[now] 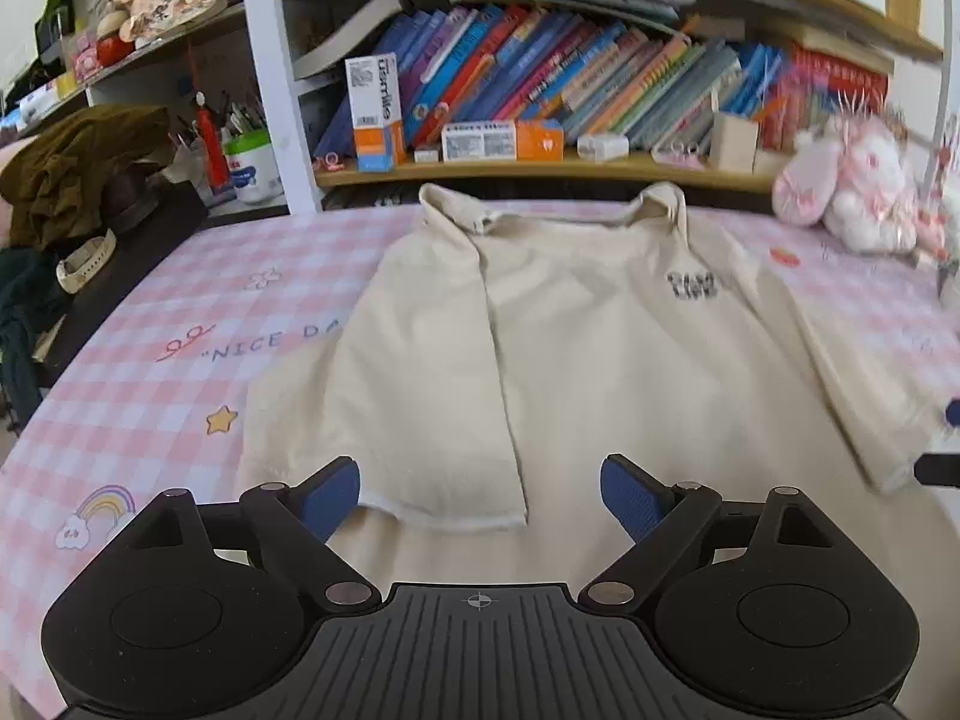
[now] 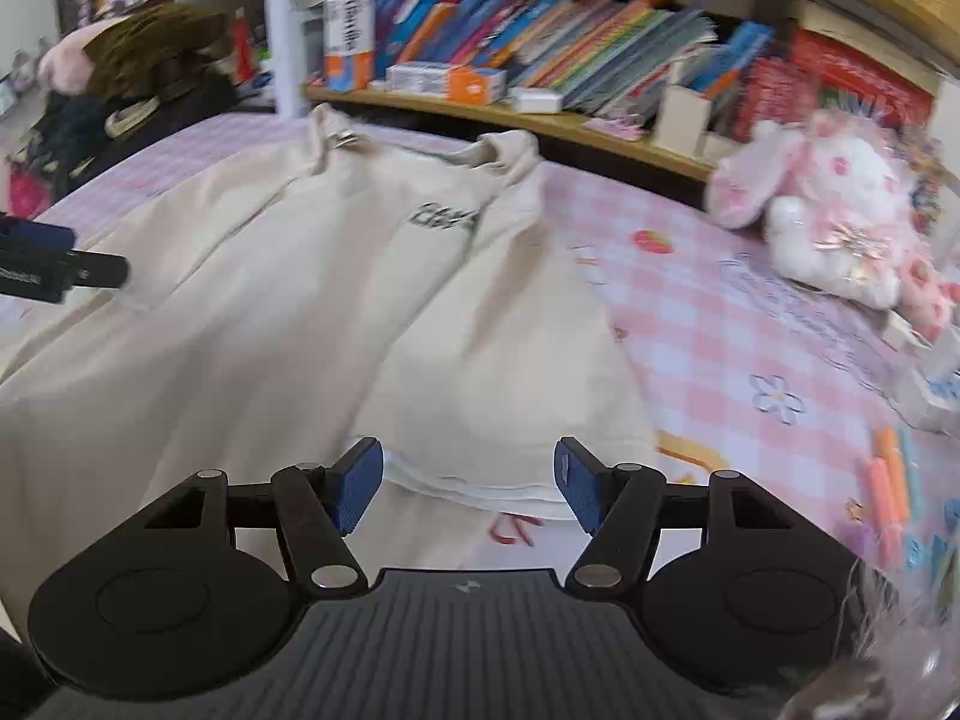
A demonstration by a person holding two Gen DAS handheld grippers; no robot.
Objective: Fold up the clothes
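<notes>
Left gripper (image 1: 480,495): jaws spread wide, nothing between the blue pads (image 1: 333,495). Directly between and just beyond them lies the hem of the cream shirt (image 1: 600,372), which is spread flat on the pink checked cloth (image 1: 150,372). The shirt's left side is folded in over the body; the folded panel's lower edge sits just ahead of the left pad.

Right gripper (image 2: 468,483): jaws also wide apart, holding nothing. The layered edge of the shirt's sleeve (image 2: 510,396) lies just ahead, between the two pads (image 2: 579,489), not touching either as far as I can see. This view is blurred.

Beyond the left jaws, up the shirt: a dark printed mark (image 1: 693,286) on the chest, ahead and to the right. Farther on, the collar (image 1: 552,204) at the far edge of the cloth.

Left of the left jaws on the cloth: a rainbow print (image 1: 99,510) near, a star (image 1: 221,419) farther, then the lettering "NICE DA" partly covered by the shirt.

Right of the right jaws: a flower print (image 2: 777,399), then a pink and white plush toy (image 2: 828,210) well off to the far right.

Farthest: a wooden shelf (image 1: 540,171) with slanting rows of books (image 1: 540,72) and small boxes. To the far left, a heap of brown clothing (image 1: 78,168).
</notes>
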